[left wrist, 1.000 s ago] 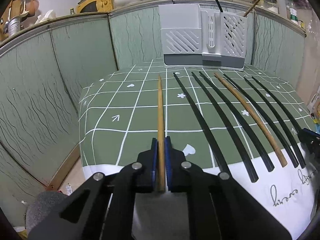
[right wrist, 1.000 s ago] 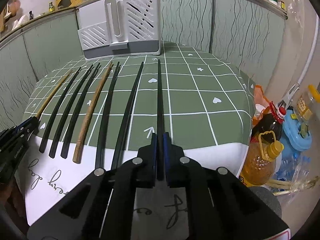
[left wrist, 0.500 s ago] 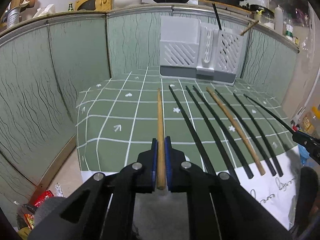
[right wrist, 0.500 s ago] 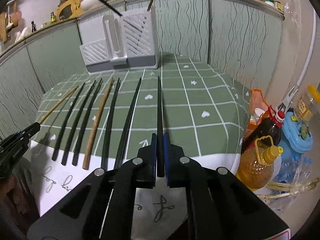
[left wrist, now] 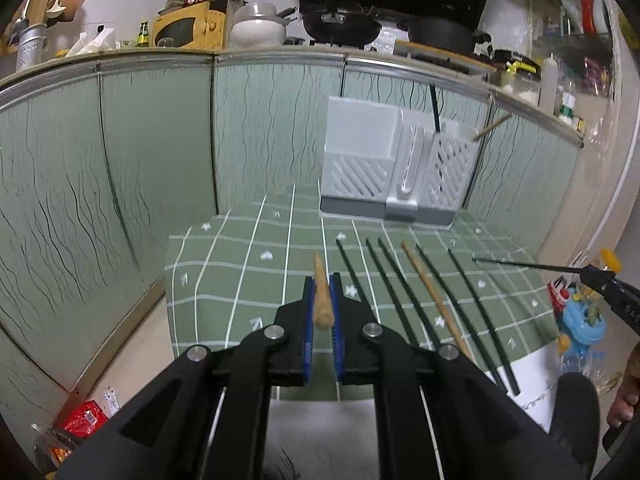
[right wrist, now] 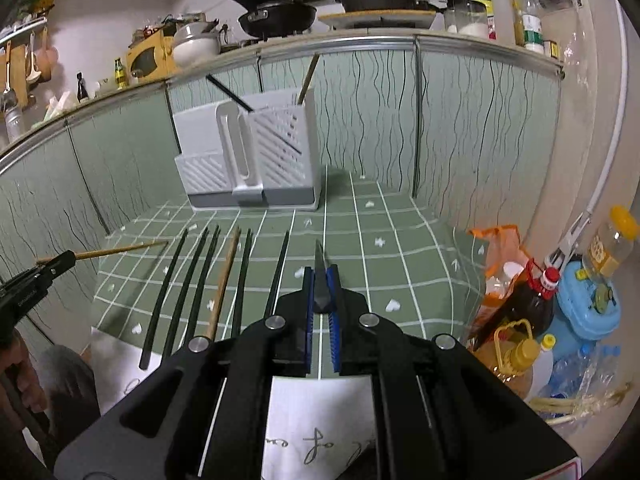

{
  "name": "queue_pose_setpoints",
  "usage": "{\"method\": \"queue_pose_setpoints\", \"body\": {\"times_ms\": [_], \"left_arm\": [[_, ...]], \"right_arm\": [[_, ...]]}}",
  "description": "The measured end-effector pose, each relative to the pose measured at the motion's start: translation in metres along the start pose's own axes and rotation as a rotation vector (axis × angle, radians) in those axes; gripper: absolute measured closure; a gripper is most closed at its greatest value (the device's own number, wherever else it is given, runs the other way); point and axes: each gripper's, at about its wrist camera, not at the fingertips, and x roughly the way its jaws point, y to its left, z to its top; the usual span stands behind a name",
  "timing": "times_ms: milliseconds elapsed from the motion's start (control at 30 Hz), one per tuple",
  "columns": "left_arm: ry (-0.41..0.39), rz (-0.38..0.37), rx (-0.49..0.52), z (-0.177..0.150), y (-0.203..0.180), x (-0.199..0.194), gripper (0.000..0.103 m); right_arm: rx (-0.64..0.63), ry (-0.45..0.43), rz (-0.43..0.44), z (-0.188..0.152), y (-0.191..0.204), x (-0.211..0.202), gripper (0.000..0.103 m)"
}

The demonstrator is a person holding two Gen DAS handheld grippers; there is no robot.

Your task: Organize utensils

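Observation:
In the left wrist view my left gripper [left wrist: 321,280] is shut on a wooden chopstick [left wrist: 322,304], held in the air above the green checked tablecloth [left wrist: 240,280]. My right gripper [right wrist: 320,274] is shut on a black chopstick [right wrist: 319,256], also off the cloth. Each gripper shows at the edge of the other's view: right gripper [left wrist: 600,278], left gripper [right wrist: 60,260]. Several black chopsticks [left wrist: 388,284] and one wooden chopstick [left wrist: 432,296] lie in a row on the cloth. A white utensil holder [left wrist: 384,168] stands at the back with a black and a wooden chopstick in it.
Green cabinet panels [left wrist: 120,184] wall in the table at the back and sides. Oil bottles [right wrist: 520,356] and a blue container [right wrist: 588,308] stand on the floor to the right. A red packet [left wrist: 84,420] lies on the floor to the left. A person's hand [left wrist: 628,392] shows at right.
Both grippers have risen, each lifting its chopstick off the cloth. The table and the row of chopsticks now sit lower and farther away in both views.

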Motion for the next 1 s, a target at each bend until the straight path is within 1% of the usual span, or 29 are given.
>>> {"method": "queue_pose_setpoints", "body": {"times_ms": [367, 633, 800, 1000], "left_arm": [[-0.056, -0.036, 0.009, 0.031, 0.003, -0.021, 0.095], [-0.076, -0.058, 0.021, 0.044, 0.001, -0.022, 0.095], [-0.081, -0.072, 0.031, 0.051, -0.001, -0.021, 0.095], [-0.089, -0.086, 0.052, 0.066, -0.002, -0.018, 0.095]], "right_arm": [[0.014, -0.057, 0.026, 0.025, -0.005, -0.015, 0.097], [0.001, -0.079, 0.055, 0.04, -0.002, -0.02, 0.097], [-0.015, -0.074, 0.079, 0.049, 0.002, -0.019, 0.097], [-0.044, -0.083, 0.094, 0.069, 0.007, -0.02, 0.097]]}}
